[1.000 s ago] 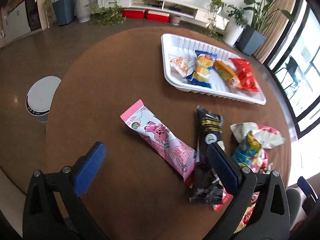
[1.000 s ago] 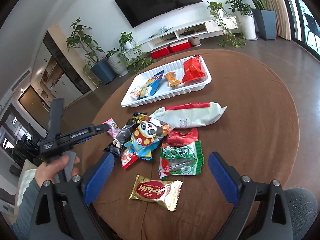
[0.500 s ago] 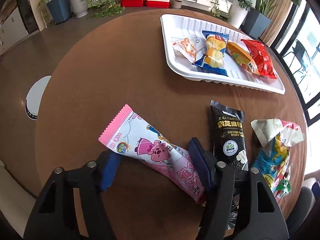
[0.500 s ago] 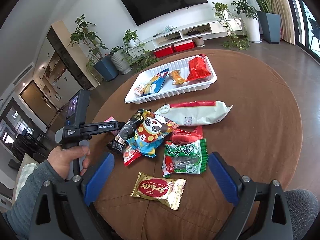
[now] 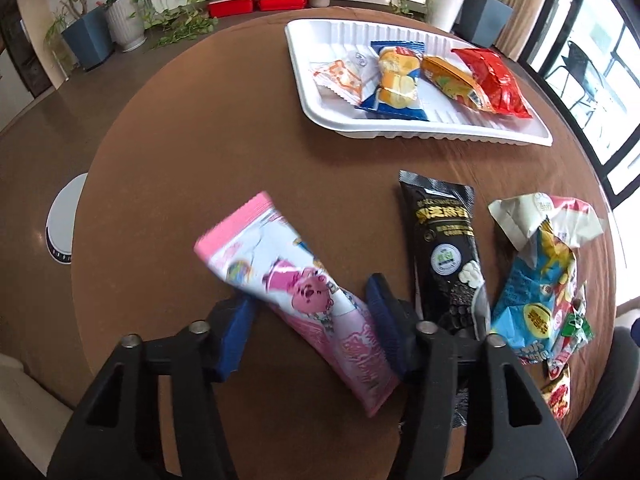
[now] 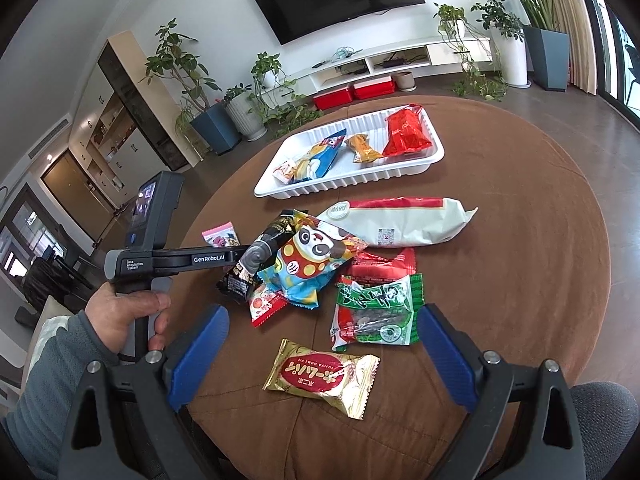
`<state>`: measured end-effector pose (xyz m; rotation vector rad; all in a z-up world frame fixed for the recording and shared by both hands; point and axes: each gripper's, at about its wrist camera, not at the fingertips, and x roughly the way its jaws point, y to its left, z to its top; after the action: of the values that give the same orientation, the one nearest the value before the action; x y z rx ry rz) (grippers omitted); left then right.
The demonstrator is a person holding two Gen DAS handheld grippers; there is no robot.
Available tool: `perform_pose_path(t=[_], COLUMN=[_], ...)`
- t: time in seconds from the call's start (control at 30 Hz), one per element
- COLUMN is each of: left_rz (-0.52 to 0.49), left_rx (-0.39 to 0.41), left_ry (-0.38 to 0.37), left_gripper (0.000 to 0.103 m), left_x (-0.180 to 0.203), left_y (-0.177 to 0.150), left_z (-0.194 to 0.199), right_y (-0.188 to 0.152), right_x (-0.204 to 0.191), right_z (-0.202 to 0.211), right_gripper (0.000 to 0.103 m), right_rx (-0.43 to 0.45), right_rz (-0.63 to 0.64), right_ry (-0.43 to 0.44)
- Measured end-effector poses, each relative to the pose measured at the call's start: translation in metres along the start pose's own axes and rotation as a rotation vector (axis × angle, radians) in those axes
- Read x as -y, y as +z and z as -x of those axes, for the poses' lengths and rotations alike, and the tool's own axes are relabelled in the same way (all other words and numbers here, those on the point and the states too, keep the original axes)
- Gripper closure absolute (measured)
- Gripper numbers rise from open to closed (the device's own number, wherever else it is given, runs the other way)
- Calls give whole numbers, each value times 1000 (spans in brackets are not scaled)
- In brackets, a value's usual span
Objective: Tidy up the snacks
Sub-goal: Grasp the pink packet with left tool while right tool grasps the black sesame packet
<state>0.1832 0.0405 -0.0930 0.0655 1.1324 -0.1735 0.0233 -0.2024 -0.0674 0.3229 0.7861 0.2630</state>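
Observation:
A pink snack pack (image 5: pixel 304 292) lies slantwise on the round brown table (image 5: pixel 200 140). My left gripper (image 5: pixel 308 320) is closing on its middle, and both blue pads touch its sides. In the right wrist view only the pack's pink end (image 6: pixel 219 235) shows, behind a person's hand that holds that gripper. The white tray (image 5: pixel 440 132) at the far side holds several snacks. My right gripper (image 6: pixel 322 314) hangs open above a gold snack pack (image 6: pixel 320 376), nothing between its fingers.
A black pack (image 5: pixel 444 240) lies right of the pink one. A panda pack (image 6: pixel 312 264), a green pack (image 6: pixel 376 312) and a long white-and-red bag (image 6: pixel 400 224) are heaped mid-table. A white round device (image 5: pixel 60 224) stands on the floor to the left.
My left gripper came down over the pink pack and its jaws narrowed from wide apart until they met the pack's sides; the pack has shifted a little. The right gripper stayed put.

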Motion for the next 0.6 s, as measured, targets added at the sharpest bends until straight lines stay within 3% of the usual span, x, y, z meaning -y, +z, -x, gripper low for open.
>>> perform_pose_path(t=[0.03, 0.1, 0.33, 0.6], left_rz=[-11, -24, -42, -5], left_rx=[-3, -3, -1, 7], left_ry=[3, 4, 8, -56], left_gripper=[67, 73, 73, 79], left_x=[1, 1, -9, -29], left_y=[-1, -2, 0, -6], left_z=[0, 2, 0, 5], right_y=[1, 1, 13, 55], right_x=[-1, -1, -16, -60], right_z=[0, 0, -7, -42], right_gripper=[6, 6, 7, 20], right_rx=[1, 3, -10, -94], right_rz=[2, 3, 24, 59], right_ry=[-2, -1, 20, 81])
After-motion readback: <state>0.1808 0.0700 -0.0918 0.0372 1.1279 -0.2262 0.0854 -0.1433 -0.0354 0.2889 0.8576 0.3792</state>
